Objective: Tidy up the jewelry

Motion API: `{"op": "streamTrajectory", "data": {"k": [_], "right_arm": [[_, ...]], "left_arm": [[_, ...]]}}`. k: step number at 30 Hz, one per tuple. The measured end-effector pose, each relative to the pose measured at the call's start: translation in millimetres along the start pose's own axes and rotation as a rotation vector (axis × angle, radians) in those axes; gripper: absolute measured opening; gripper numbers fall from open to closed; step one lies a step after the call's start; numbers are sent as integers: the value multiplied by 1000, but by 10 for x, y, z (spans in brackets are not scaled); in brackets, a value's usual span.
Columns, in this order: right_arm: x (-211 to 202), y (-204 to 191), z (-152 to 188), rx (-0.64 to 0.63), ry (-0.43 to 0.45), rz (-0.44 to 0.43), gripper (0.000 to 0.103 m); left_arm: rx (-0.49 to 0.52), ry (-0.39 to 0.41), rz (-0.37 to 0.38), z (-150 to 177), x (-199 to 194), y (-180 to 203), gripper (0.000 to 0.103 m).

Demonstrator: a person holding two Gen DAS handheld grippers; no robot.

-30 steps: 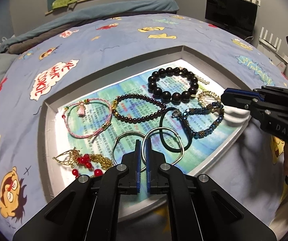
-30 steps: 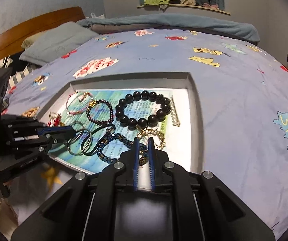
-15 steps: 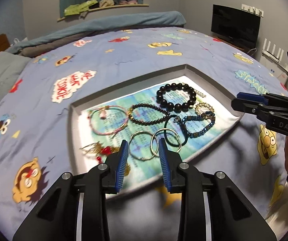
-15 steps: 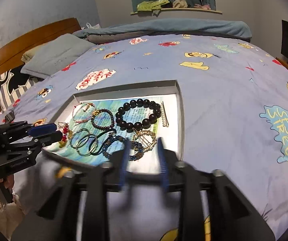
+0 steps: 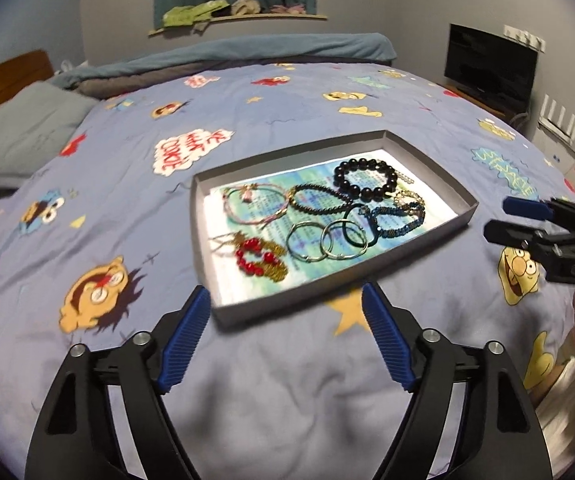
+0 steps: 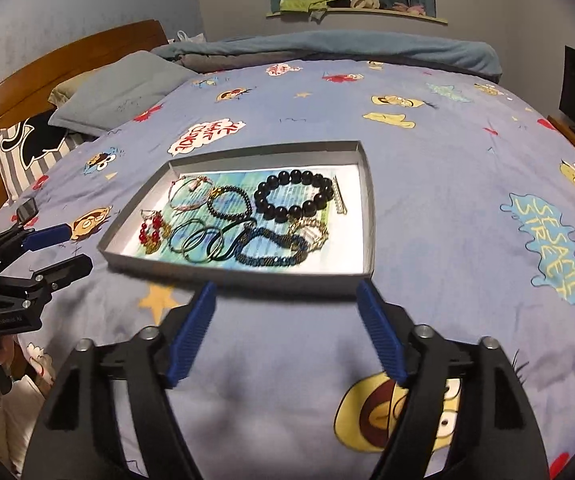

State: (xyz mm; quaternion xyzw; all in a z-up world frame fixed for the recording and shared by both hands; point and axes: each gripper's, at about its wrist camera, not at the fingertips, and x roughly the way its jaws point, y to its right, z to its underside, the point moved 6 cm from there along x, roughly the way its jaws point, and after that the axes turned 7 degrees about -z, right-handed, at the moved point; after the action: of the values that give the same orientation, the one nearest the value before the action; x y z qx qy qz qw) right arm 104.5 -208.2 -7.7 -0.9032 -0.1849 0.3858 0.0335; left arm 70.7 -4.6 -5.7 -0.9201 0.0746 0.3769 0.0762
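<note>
A shallow grey box tray (image 5: 463, 210) (image 6: 369, 200) lies on the bed and holds several pieces of jewelry: a black bead bracelet (image 5: 365, 179) (image 6: 293, 194), a dark thin bead bracelet (image 5: 319, 200), a pink cord bracelet (image 5: 253, 202), two silver hoops (image 5: 327, 240) (image 6: 195, 240), a blue bead bracelet (image 5: 399, 220) (image 6: 271, 248) and a red and gold piece (image 5: 259, 258) (image 6: 151, 232). My left gripper (image 5: 287, 296) (image 6: 53, 250) is open and empty, short of the tray's near edge. My right gripper (image 6: 287, 292) (image 5: 505, 220) is open and empty, also short of the tray.
The blue cartoon bedspread (image 6: 467, 184) covers the bed around the tray. A grey pillow (image 6: 123, 92) and wooden headboard (image 6: 67, 60) are at the far left. A dark screen (image 5: 491, 68) stands at the right by the wall.
Both grippers have opened from shut and pulled back and up from the tray. The jewelry has stayed in the tray.
</note>
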Motion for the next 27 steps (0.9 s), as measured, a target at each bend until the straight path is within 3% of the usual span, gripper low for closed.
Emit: {"op": "streamTrajectory", "data": {"k": [5,8,11,17,25,27], "right_arm": [[-48,-34,-11,8,29,-8,98],[-54,0,-18,39,36,-21,98],[-48,37,-28,50,31,20,98],[-91,80,-33,83,15,32,98],[-242,77,-55,135,30,89,98],[-223,64,-54,133,-4,118,98]], "left_arm": [[-61,-6,-11,14,20,-36,93],[-94,-23,-12,31,60,-34,95],[-100,-47,-41,39,94,-30,96],[-118,2,-109,-23,12,-71,98],[-115,-137,-198,-12,67,-46,98],[-116,-167,-171,11,89,-5,98]]}}
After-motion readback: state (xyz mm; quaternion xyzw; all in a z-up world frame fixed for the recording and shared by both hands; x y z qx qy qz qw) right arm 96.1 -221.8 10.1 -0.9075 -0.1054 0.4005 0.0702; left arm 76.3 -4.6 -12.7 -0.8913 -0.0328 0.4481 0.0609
